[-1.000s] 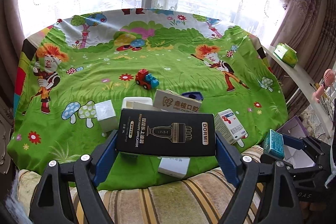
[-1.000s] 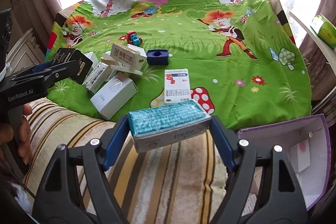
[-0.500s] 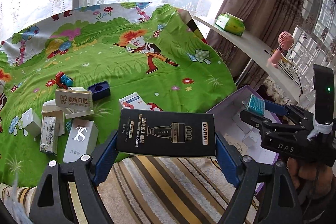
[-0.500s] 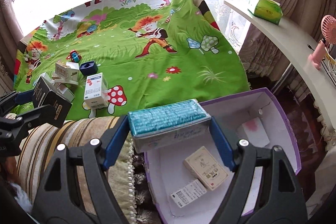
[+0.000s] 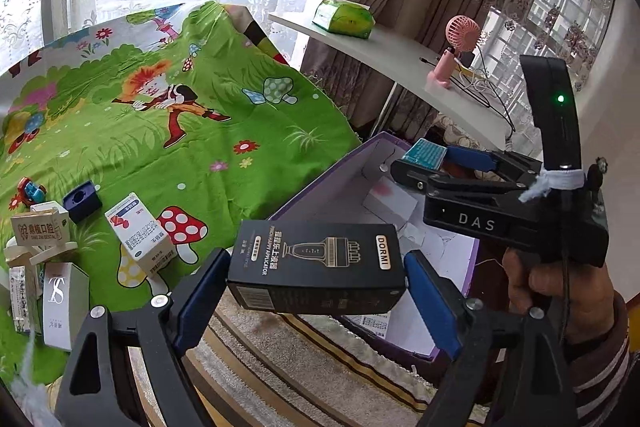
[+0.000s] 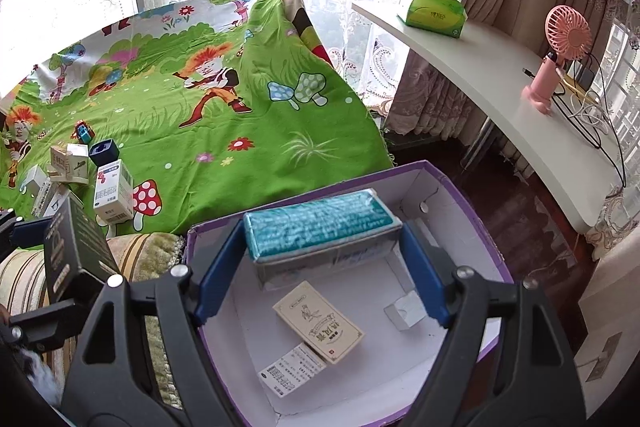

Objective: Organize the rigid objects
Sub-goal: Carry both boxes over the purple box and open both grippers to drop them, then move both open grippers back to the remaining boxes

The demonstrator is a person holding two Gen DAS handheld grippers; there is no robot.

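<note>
- Both views have swung off the green cloth [image 6: 224, 131] since a second ago; the purple bin [image 6: 476, 203], then only at the frame's edge, now fills the right wrist view below the gripper.
- The green cloth lies beside the bin's left wall, with a striped cushion [image 6: 136, 251] touching the bin's near-left corner.
- The white shelf [image 6: 500, 75] runs past the bin's far right side, well apart from it, with dark floor between.
- The right gripper [image 6: 322, 247] has come over the bin; its blue fingers [image 6: 218, 279] clamp the ends of a teal box [image 6: 316, 227], which hangs above the bin's white floor.
- The left gripper [image 5: 316, 267] is closed on a black box [image 5: 316, 263], held level over the bin's near-left rim, as it was a second ago.
- Inside the bin, a cream box [image 6: 318, 321] lies partly on a white label box [image 6: 292, 373]; a small white box [image 6: 404, 311] sits to their right. Bare floor shows along the bin's far wall.
- Left of the bin on the cloth: a red-and-white box [image 5: 140, 235], a navy cap [image 5: 82, 201], other small cartons [image 5: 38, 227].
</note>
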